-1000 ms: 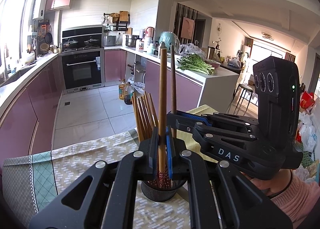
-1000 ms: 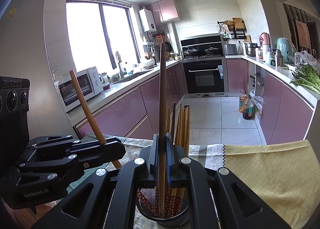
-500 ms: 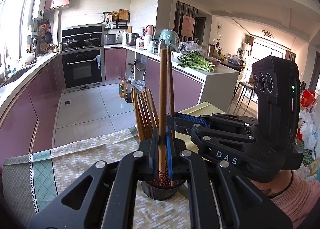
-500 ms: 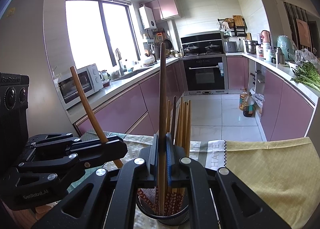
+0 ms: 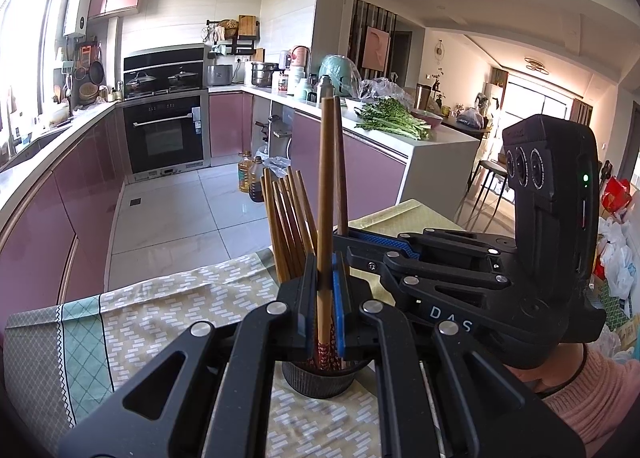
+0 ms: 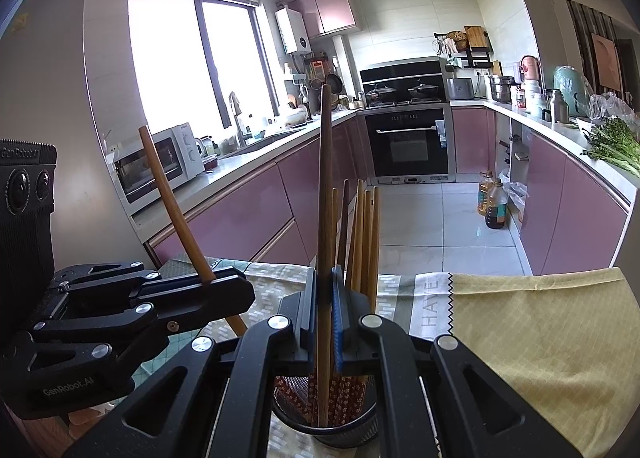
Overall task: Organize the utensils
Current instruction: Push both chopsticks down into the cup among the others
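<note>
Each gripper, left and right, pinches one chopstick over the mesh holder; releasing off-centre could drop it beside the holder's rim.

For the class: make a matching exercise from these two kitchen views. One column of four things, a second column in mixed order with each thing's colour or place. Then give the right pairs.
1. holder
2. greens
3. cabinets
4. microwave

A. pink
B. white, by the window
C. black mesh, holding chopsticks
D. lying on the white counter

Pairs: 1-C, 2-D, 3-A, 4-B
</note>
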{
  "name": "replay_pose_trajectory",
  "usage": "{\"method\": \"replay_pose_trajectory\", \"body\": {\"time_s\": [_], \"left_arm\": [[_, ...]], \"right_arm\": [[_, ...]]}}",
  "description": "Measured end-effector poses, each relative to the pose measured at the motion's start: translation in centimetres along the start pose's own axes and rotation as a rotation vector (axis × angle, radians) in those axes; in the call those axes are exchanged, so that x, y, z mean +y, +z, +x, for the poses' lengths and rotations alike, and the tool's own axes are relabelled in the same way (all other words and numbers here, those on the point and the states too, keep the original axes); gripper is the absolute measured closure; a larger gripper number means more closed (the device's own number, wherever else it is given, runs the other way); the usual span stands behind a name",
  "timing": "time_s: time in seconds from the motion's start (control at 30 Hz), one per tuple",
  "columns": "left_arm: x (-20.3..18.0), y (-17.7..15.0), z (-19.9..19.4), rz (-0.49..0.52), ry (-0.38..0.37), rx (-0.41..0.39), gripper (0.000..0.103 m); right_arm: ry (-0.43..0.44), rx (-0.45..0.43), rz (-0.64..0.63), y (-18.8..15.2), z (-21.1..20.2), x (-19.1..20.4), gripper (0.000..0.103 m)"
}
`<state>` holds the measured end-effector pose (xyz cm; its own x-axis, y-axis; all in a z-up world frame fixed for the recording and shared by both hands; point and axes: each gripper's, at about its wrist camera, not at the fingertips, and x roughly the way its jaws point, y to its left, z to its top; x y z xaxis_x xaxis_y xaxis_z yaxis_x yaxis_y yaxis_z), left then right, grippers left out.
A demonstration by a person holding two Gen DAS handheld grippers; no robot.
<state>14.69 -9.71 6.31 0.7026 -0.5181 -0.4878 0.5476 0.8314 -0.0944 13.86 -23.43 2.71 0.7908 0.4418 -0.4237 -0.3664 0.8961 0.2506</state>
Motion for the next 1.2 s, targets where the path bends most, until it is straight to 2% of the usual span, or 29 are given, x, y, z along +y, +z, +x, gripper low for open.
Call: {"method": "replay_pose_trajectory", "body": {"time_s": [0.6,1.2], "left_arm": [[0.6,-0.8,0.7,0.001,0.002,0.033,0.095],[0.9,-1.3,3.1,-0.008,0.008,0.079,0.095]], "right_arm": [[-0.002,0.018,0.010,-0.6,0.5,-0.3,0.097],[-0.006,0.056,0.014,-1.2,1.8,-0.7,0.097]]}}
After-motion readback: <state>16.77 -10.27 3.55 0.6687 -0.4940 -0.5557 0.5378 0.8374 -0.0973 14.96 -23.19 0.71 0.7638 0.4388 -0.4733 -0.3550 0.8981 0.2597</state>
